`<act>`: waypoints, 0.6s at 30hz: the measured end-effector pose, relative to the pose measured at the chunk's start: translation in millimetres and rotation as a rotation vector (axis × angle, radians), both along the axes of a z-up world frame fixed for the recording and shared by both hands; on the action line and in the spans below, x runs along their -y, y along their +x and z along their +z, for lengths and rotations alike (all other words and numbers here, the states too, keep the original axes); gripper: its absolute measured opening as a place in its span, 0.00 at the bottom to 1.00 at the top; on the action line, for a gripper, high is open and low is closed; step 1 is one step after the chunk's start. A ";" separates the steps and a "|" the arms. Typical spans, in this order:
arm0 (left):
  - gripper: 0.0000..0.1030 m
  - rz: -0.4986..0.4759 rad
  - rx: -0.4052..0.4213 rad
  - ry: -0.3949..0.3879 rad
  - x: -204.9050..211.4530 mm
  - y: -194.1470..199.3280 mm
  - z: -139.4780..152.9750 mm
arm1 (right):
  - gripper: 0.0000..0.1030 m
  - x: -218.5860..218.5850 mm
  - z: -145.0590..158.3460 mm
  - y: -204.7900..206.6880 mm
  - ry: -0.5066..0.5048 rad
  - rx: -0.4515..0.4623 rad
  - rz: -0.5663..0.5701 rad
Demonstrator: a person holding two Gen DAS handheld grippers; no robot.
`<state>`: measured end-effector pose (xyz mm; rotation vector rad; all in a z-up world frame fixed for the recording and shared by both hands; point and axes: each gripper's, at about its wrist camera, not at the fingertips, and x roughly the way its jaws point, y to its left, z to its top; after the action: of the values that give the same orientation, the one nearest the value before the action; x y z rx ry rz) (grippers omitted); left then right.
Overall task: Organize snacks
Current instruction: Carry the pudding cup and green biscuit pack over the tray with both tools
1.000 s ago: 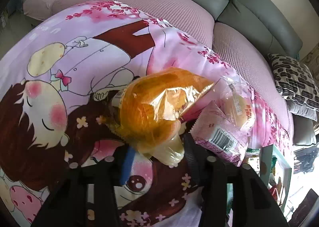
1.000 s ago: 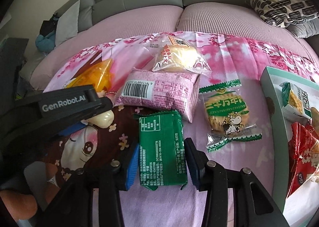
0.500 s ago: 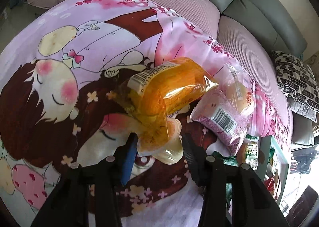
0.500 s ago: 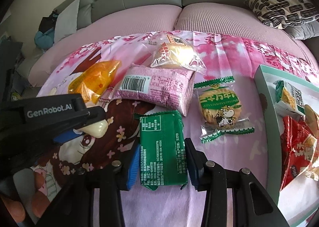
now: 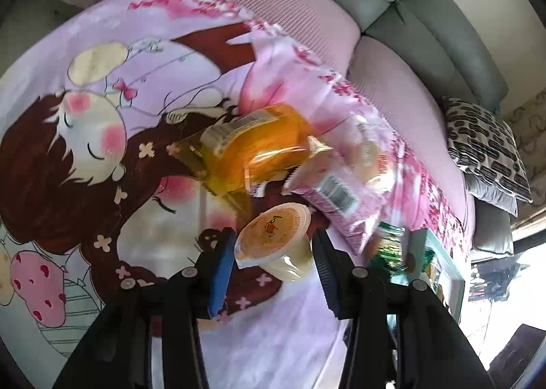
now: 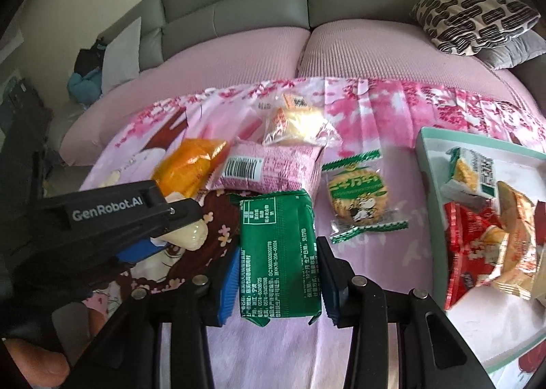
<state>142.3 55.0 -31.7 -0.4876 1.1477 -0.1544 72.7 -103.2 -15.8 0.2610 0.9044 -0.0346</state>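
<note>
Left gripper clamped on jelly cup, right gripper squeezing green packet above cartoon cloth.

In my left claw sits a small clear plastic jelly cup with an orange foil lid, tilted, lid toward me. My right claw clamps a flat green foil snack packet, printed back upward, lengthwise. Behind lie an orange cellophane-wrapped bun and a pink barcoded wrapper pack, touching.
</note>
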 end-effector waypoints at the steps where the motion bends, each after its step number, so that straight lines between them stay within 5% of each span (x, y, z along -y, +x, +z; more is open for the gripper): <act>1: 0.46 -0.008 0.016 -0.002 2.2 -2.3 5.3 | 0.42 2.8 5.7 -3.9 0.004 0.014 -0.006; 18: 0.46 -0.066 0.166 0.028 29.3 -18.1 56.2 | 0.42 51.2 49.5 -21.2 0.001 0.127 -0.116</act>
<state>124.2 25.8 24.5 -0.4042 1.0023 -0.2316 51.5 -154.4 33.6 0.3131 0.7624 -0.1239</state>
